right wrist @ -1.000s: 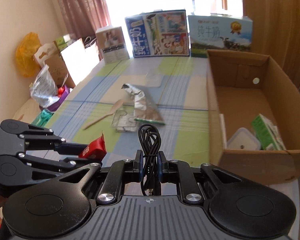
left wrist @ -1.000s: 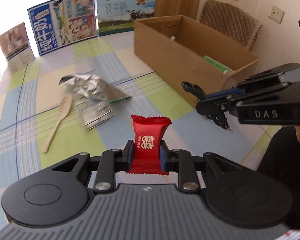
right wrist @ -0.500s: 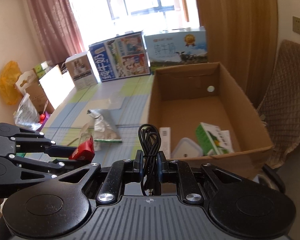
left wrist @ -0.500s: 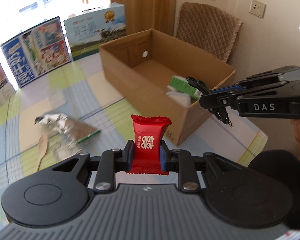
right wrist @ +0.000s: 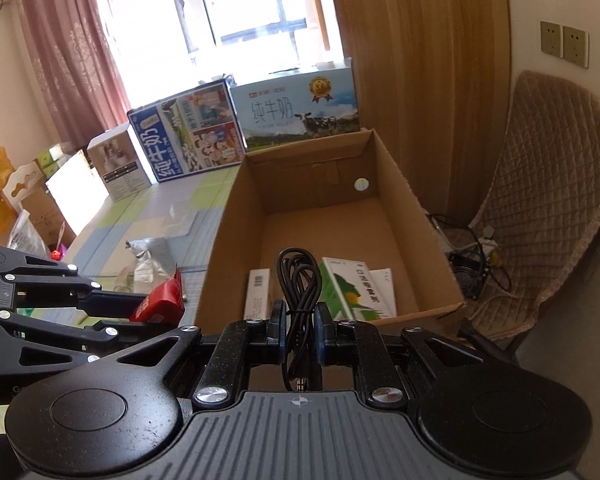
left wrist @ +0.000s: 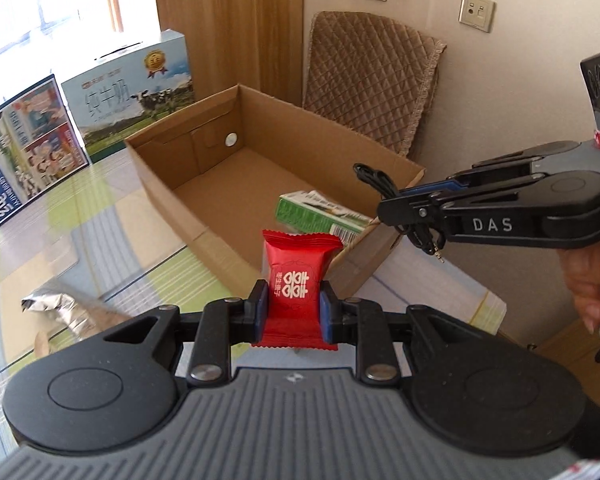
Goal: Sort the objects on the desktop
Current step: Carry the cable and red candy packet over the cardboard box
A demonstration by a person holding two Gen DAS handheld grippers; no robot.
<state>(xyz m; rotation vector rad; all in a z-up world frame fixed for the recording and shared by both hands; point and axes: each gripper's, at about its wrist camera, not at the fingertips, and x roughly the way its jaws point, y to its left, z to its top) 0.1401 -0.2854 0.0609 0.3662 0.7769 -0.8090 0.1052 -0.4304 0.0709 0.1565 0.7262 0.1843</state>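
Note:
My left gripper (left wrist: 293,314) is shut on a red candy packet (left wrist: 297,280) and holds it in the air just before the near wall of the open cardboard box (left wrist: 204,236). My right gripper (right wrist: 300,334) is shut on a coiled black cable (right wrist: 298,276) and holds it over the box's near end (right wrist: 420,314). The right gripper also shows in the left wrist view (left wrist: 404,216), with the cable (left wrist: 376,180) above the box's near right corner. The left gripper with the packet (right wrist: 160,300) shows at the left of the right wrist view. A green and white carton (right wrist: 354,292) lies in the box.
A crumpled silver foil bag (left wrist: 56,304) and a wooden spoon (left wrist: 40,342) lie on the checked tablecloth (left wrist: 112,248). Two milk cartons (right wrist: 296,114) stand behind the box. A padded chair (right wrist: 552,184) is right of the table, with cables on the floor (right wrist: 476,256).
Both grippers have moved right and forward from the table's middle to the cardboard box, each still holding its object. The foil bag and spoon have fallen behind to the left.

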